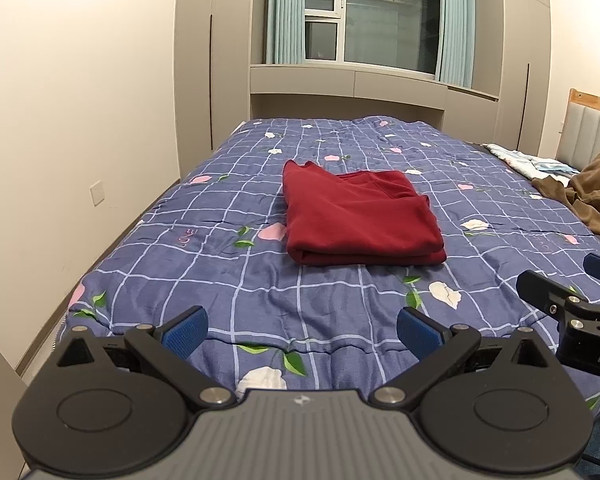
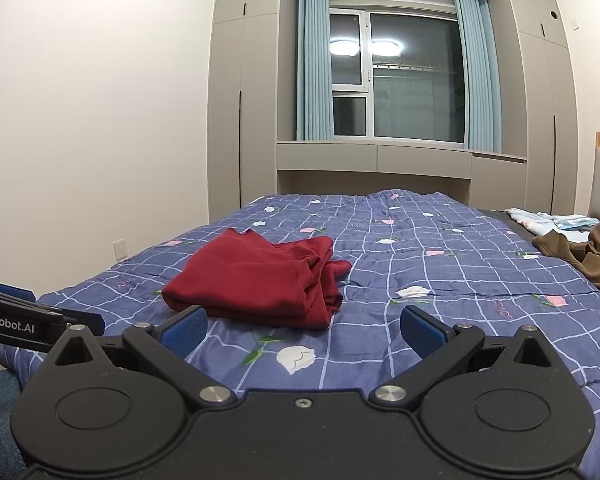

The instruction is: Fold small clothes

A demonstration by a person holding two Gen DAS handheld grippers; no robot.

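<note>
Judging by the red garment (image 1: 360, 216), lying folded into a compact rectangle near the middle of the bed (image 1: 220, 280), we take this fold as done. Our left gripper (image 1: 302, 330) and right gripper (image 2: 304, 328) hover released over the near edge, holding nothing. Brown clothes (image 1: 592, 200) toward the far right corner look unfolded.

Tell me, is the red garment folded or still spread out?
Folded. The red garment lies on the quilt as a compact stacked rectangle, with doubled layers showing along its near edge. Both grippers are open and apart from it.
</note>
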